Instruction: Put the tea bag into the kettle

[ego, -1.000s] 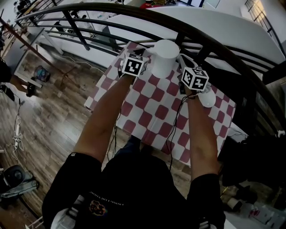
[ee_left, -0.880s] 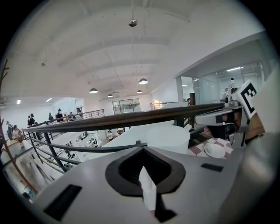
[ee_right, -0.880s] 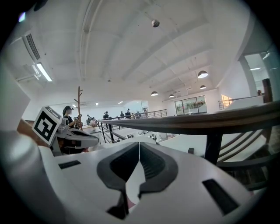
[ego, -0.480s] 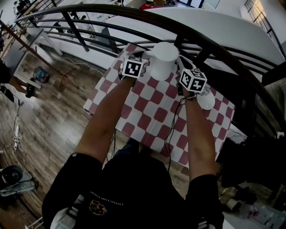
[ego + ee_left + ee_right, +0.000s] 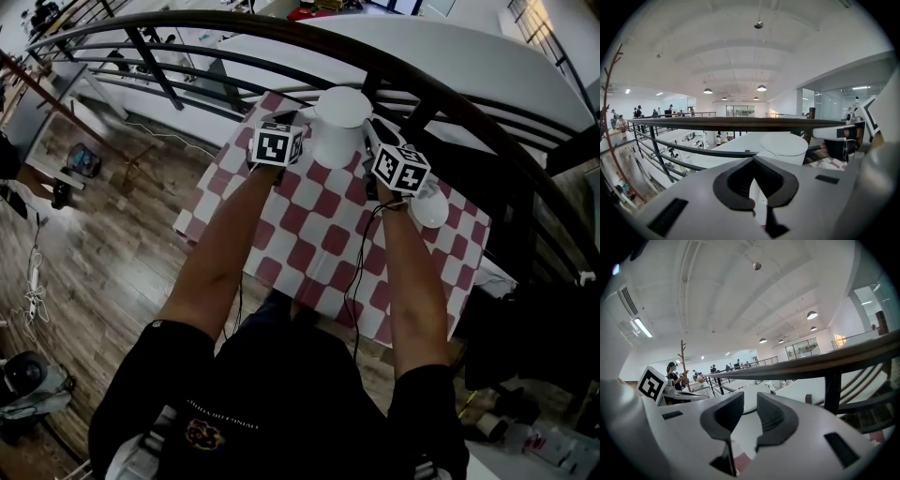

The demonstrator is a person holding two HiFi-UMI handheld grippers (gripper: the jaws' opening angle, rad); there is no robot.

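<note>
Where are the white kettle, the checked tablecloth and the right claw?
white kettle (image 5: 336, 141), head view, on its side wall.
checked tablecloth (image 5: 323, 230), head view, on a bare part near its middle.
right claw (image 5: 750, 399), right gripper view, midway between its fingertips; its jaws have just been opening, nothing between them.

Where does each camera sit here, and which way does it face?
Head view: on the person's head, looking steeply down at the checkered table and white kettle; both forearms and torso show.
Left gripper view: rides the left gripper, facing the kettle and railing over shut jaws.
Right gripper view: rides the right gripper, facing the kettle from the other side; its jaws have just been opening, nothing between them.
Shared: all three see the kettle; each gripper view catches the other gripper's marker cube.
</note>
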